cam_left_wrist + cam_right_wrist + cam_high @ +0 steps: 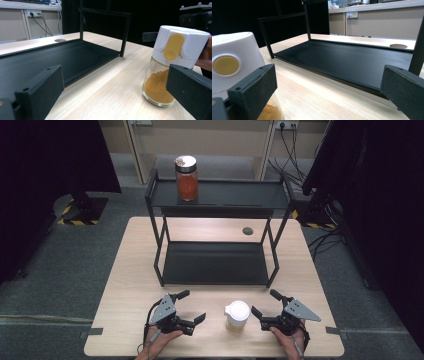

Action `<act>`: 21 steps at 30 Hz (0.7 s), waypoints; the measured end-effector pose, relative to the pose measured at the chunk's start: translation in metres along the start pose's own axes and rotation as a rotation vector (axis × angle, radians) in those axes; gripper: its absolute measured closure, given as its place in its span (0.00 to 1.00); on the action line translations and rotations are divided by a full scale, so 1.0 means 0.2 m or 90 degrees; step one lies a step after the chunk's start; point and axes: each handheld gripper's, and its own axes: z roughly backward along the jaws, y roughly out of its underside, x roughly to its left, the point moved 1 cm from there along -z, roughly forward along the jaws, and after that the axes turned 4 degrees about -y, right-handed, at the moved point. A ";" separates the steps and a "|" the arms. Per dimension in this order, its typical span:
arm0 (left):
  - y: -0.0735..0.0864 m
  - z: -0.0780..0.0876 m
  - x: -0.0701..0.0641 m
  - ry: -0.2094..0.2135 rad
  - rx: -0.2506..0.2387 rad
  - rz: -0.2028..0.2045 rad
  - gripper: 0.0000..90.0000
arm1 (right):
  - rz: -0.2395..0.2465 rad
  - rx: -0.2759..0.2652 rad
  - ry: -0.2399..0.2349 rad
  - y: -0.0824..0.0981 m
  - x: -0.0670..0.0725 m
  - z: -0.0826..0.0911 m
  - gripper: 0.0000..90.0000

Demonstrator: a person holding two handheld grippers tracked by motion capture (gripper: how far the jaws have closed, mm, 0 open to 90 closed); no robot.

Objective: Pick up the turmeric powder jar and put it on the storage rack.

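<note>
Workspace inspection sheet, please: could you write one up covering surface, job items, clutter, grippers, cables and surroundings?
Surface: light wooden table with a round grommet hole near the far edge.
Job's things: spice jar with white cap and orange powder, upright on the table between the grippers; black two-tier rack, lower shelf bare; red-filled jar upright at the top shelf's left end.
Clutter: nothing seen.
Grippers: left gripper open, apart from the spice jar; right gripper open, near the jar but not closed on it.
Cables: wall-socket leads hang behind the table.
Surroundings: grey floor, black curtains, hazard-striped stand bases.
</note>
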 end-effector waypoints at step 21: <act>0.01 0.02 0.01 -0.009 -0.006 0.002 0.01 | 0.008 0.000 -0.022 0.00 0.04 0.04 0.01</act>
